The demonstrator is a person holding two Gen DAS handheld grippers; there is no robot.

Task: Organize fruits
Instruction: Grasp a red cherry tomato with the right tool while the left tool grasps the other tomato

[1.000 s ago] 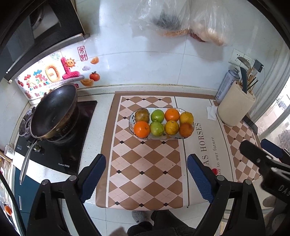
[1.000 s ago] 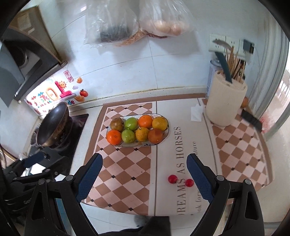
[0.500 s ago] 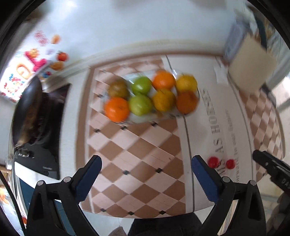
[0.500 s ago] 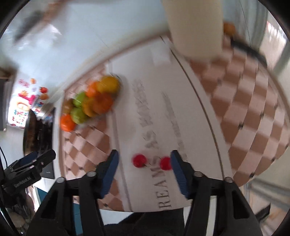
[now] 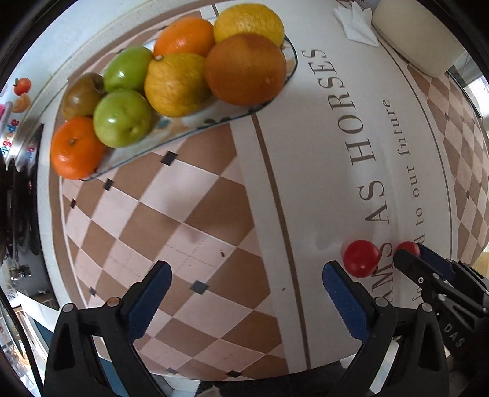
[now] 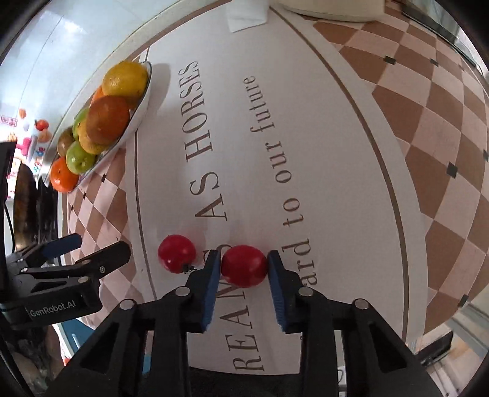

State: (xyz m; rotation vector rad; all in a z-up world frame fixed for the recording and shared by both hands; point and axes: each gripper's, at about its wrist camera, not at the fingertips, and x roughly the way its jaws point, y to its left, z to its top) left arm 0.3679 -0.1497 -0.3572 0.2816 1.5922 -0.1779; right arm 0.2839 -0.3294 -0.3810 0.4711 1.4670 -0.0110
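Two small red fruits lie on the mat's lettering near the front edge. My right gripper (image 6: 244, 267) is shut on the right-hand red fruit (image 6: 244, 265), both blue pads pressing its sides. The other red fruit (image 6: 176, 253) rests free just to its left. In the left wrist view that free red fruit (image 5: 360, 258) sits just outside my left gripper (image 5: 243, 274), which points down over the chequered mat, open and holding nothing. An oval plate (image 5: 198, 128) at the back carries oranges, yellow citrus, green apples and a brownish fruit.
A cream utensil holder (image 5: 412, 36) and a folded tissue (image 5: 357, 21) stand at the back right. A dark pan and stove (image 6: 24, 198) are at the far left. The counter's front edge runs close below the red fruits.
Both grippers came down close to the mat. The right jaws went from wide open to closed around the right-hand red fruit. The left jaws stayed wide.
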